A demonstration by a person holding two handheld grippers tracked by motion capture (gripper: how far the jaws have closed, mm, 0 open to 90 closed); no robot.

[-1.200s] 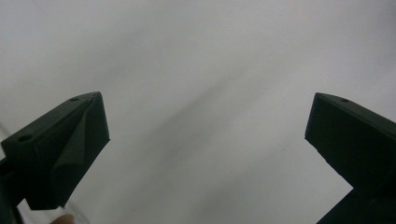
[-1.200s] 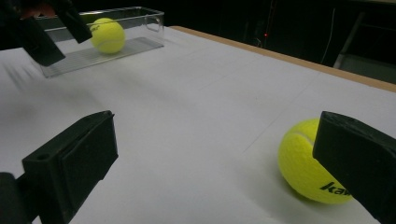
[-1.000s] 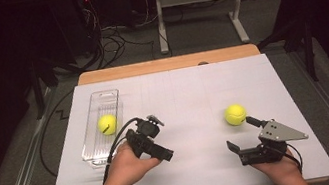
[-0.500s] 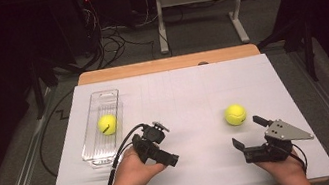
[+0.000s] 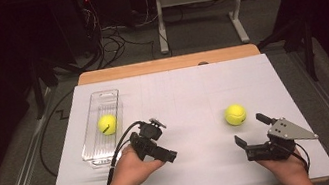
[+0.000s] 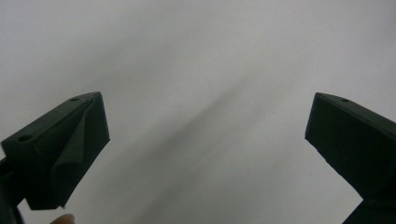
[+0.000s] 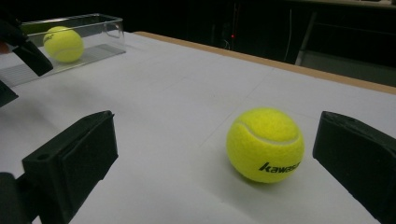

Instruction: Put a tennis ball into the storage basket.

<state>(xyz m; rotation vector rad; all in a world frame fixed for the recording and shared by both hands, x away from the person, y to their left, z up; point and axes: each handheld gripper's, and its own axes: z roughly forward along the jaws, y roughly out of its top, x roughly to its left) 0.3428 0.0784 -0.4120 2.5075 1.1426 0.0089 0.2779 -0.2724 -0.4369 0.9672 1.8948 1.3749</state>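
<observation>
Two yellow tennis balls lie on a white-covered surface (image 5: 178, 95), viewed left to right. Near the left edge, a clear plastic tray (image 5: 92, 150) lies lengthwise, its long sides running from the near edge toward the far edge; one tennis ball (image 5: 107, 124) rests inside it, about midway along. Just right of the tray's near end, the left claw (image 5: 170, 156) is held in the person's left hand (image 5: 132, 166), low over the surface and angled toward the right edge; in the left gripper view its jaws stand wide apart with nothing but bare white surface between them. A black cable (image 5: 120, 143) trails from it past the tray's near end. Right of centre, the second tennis ball (image 5: 235, 114) sits alone on the surface, well apart from the tray. The right claw (image 5: 252, 131), carrying a grey three-cornered plate (image 5: 289, 130), is held near the near right corner, just short of this ball. In the right gripper view its jaws are spread wide, and the ball (image 7: 265, 144), printed with black lettering, lies ahead of them nearer the right-hand jaw, untouched by either.
</observation>
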